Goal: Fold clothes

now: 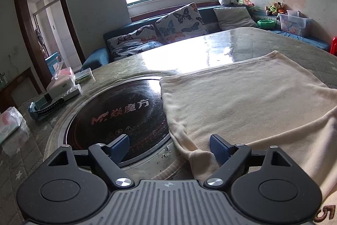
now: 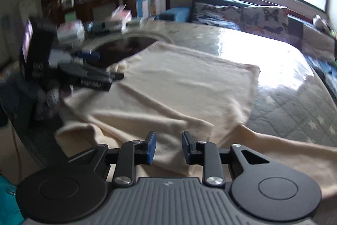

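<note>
Cream garment (image 1: 242,98) spread flat on the quilted surface (image 1: 311,54), partly over a round black hotplate (image 1: 118,111). Left gripper (image 1: 169,146) wide open, nothing held, one pad above the cloth's folded edge (the other over the hotplate). Tissue box (image 1: 63,81) at far left.

Same garment (image 2: 179,85) in right wrist view, blurred. Right gripper (image 2: 169,147) half open, cloth fold between pads, contact unclear.

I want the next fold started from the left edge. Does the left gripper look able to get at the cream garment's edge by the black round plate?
Probably yes. The left gripper is open, and the cream garment has its edge lying between the fingers beside the black round plate, with nothing over it.
</note>
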`<act>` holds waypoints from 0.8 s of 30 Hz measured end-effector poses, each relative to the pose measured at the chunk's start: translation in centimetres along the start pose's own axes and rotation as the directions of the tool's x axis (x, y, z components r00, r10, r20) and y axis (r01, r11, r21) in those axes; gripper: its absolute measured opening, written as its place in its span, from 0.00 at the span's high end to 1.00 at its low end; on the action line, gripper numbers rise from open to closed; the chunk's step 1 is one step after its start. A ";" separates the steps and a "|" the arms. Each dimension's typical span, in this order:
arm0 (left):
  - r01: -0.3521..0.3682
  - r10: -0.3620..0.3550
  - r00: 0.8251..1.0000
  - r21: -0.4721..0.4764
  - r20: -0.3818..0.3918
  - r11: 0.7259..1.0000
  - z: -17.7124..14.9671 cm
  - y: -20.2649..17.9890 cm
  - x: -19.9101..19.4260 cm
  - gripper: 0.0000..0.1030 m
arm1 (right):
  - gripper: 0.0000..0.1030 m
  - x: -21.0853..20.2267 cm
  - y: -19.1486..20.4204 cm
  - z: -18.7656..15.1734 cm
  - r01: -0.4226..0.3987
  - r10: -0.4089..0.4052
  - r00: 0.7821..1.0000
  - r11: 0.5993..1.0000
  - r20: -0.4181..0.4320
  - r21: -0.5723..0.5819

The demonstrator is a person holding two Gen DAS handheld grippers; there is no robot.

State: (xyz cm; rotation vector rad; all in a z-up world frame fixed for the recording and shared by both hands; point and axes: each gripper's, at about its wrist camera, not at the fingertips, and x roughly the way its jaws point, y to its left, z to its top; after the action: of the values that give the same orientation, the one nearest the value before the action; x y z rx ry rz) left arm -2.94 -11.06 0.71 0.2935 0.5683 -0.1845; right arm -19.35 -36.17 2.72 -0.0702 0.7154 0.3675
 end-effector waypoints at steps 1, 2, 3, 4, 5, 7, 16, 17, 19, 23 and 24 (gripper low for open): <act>0.000 0.000 1.000 -0.001 0.000 1.000 0.1 0.0 -0.1 0.16 | 0.74 -0.7 -0.7 -0.1 0.011 -0.012 1.000 0.999 0.014 0.030; 0.000 0.000 1.000 -0.001 -0.001 1.000 0.2 -0.1 -0.2 0.17 | 0.74 -1.3 -1.6 -0.3 0.043 -0.044 0.999 0.997 0.026 0.062; 0.003 -0.003 1.000 -0.002 0.004 1.000 0.4 -0.1 -0.5 0.17 | 0.74 -1.9 -2.5 -0.5 0.073 -0.077 0.996 0.993 0.036 0.094; 0.009 -0.009 1.000 -0.003 0.012 1.000 0.5 -0.3 -0.8 0.17 | 0.74 -2.4 -3.5 -0.7 0.109 -0.115 0.993 0.986 0.041 0.127; 0.017 -0.017 1.000 -0.002 0.021 1.000 0.7 -0.4 -1.1 0.17 | 0.74 -2.7 -4.6 -1.0 0.147 -0.154 0.987 0.977 0.038 0.157; 0.035 -0.035 0.999 0.003 0.037 0.999 1.0 -0.8 -1.9 0.16 | 0.74 -3.4 -7.3 -1.9 0.235 -0.246 0.969 0.944 0.017 0.232; 0.174 -0.175 0.983 0.024 0.057 0.985 2.0 -3.3 -4.6 0.15 | 0.74 -5.9 -17.1 -6.5 0.496 -0.530 0.844 0.712 -0.083 0.497; 0.187 -0.188 0.981 0.025 0.056 0.982 2.1 -3.5 -4.7 0.15 | 0.74 -5.9 -17.6 -6.7 0.499 -0.536 0.840 0.700 -0.086 0.510; 0.205 -0.207 0.977 0.034 0.058 0.978 2.2 -4.1 -5.0 0.15 | 0.75 -6.0 -18.6 -7.2 0.495 -0.544 0.835 0.677 -0.083 0.544; 0.225 -0.228 0.972 0.060 0.053 0.972 2.1 -5.1 -5.2 0.13 | 0.76 -5.7 -19.2 -7.4 0.497 -0.562 0.824 0.654 -0.074 0.570; 0.230 -0.233 0.971 0.065 0.050 0.971 2.1 -5.4 -5.3 0.13 | 0.77 -5.5 -19.2 -7.3 0.500 -0.567 0.821 0.651 -0.072 0.571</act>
State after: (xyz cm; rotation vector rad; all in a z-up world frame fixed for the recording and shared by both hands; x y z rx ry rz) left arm -7.63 -16.36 4.08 0.2772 0.5402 -0.4348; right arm -21.00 -57.10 -0.44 0.3071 0.6318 -0.4310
